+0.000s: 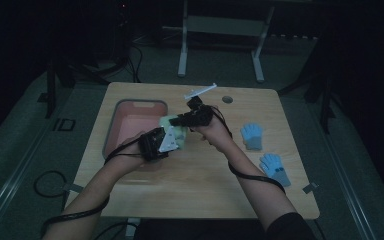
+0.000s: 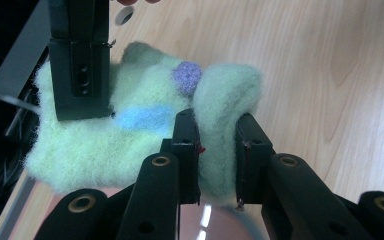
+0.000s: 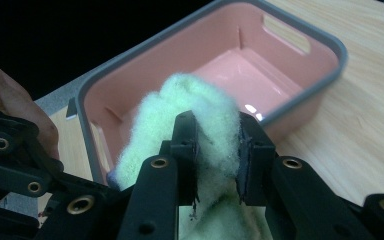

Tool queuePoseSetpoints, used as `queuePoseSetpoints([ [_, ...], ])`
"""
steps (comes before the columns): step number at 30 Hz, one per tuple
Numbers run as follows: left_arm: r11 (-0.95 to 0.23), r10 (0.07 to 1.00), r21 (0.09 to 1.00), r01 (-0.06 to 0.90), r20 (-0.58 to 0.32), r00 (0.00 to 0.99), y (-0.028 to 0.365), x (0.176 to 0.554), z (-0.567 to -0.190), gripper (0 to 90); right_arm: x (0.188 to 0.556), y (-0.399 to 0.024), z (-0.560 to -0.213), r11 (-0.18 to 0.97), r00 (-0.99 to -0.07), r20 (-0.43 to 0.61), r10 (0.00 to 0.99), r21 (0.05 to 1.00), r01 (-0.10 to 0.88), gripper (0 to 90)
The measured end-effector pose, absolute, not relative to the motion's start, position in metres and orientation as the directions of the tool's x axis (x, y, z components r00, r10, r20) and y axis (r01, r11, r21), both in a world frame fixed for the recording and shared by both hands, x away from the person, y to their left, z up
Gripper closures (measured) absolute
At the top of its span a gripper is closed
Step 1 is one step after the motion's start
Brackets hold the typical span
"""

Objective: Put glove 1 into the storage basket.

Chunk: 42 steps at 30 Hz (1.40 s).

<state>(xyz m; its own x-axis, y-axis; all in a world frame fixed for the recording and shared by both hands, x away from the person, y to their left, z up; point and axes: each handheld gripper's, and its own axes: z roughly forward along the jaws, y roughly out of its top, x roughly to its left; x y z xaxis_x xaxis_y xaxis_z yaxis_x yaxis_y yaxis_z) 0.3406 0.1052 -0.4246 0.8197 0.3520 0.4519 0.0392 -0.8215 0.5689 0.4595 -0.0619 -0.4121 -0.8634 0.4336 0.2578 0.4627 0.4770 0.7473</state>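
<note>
Both claws, left claw [image 1: 172, 142] and right claw [image 1: 175, 120], are pinching 1 fuzzy green glove [image 1: 176, 131] beside the pink bin [image 1: 111, 131] near the tabletop's left edge; uneven pulling risks it slipping free.

Both forearms extended forward from the near edge, left tongs [image 1: 172, 136] held in the left hand [image 1: 130, 147], jaws pinched close, right tongs [image 1: 176, 120] gripped by the right hand [image 1: 215, 131], jaws likewise clamped, tips brought nearly together, cables trailed along each arm.

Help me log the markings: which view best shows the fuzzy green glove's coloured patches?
The left gripper view: the green glove faces the camera, with a blue patch and purple dot. The right gripper view shows plain fuzz over the pink bin; the high view, a sliver between the grippers.
</note>
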Motion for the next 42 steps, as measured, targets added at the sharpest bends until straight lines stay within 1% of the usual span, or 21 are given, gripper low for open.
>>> queuePoseSetpoints([
  [10, -0.834, 0.382, 0.546, 0.085, 0.458, 0.803, 0.143, 0.348, -0.421, 75.0, 0.468, -0.013, -0.408, 0.476, -0.881, 0.242, 0.405, 0.767, 0.43, 73.8],
  [13, -0.836, 0.403, 0.536, 0.118, 0.453, 0.795, 0.158, 0.354, -0.426, 75.0, 0.472, -0.001, -0.412, 0.46, -0.88, 0.256, 0.401, 0.774, 0.435, 73.8],
  [17, -0.836, 0.41, 0.531, 0.135, 0.443, 0.797, 0.173, 0.359, -0.435, 75.0, 0.475, 0.017, -0.421, 0.461, -0.878, 0.262, 0.4, 0.771, 0.44, 73.8],
  [22, -0.835, 0.399, 0.536, 0.128, 0.427, 0.812, 0.188, 0.363, -0.449, 75.0, 0.481, 0.034, -0.432, 0.494, -0.878, 0.259, 0.402, 0.747, 0.446, 73.8],
  [26, -0.848, 0.378, 0.515, 0.126, 0.419, 0.825, 0.195, 0.366, -0.458, 74.9, 0.485, 0.042, -0.441, 0.506, -0.873, 0.268, 0.408, 0.729, 0.461, 73.8],
  [30, -0.852, 0.374, 0.498, 0.16, 0.366, 0.852, 0.2, 0.371, -0.466, 74.9, 0.488, 0.049, -0.456, 0.527, -0.863, 0.289, 0.415, 0.697, 0.487, 73.8],
  [34, -0.864, 0.369, 0.466, 0.192, 0.326, 0.87, 0.2, 0.38, -0.476, 74.9, 0.49, 0.052, -0.465, 0.543, -0.86, 0.298, 0.414, 0.678, 0.496, 73.6],
  [42, -0.885, 0.335, 0.423, 0.195, 0.287, 0.897, 0.194, 0.39, -0.484, 74.6, 0.496, 0.054, -0.476, 0.572, -0.83, 0.326, 0.453, 0.607, 0.551, 71.1],
])
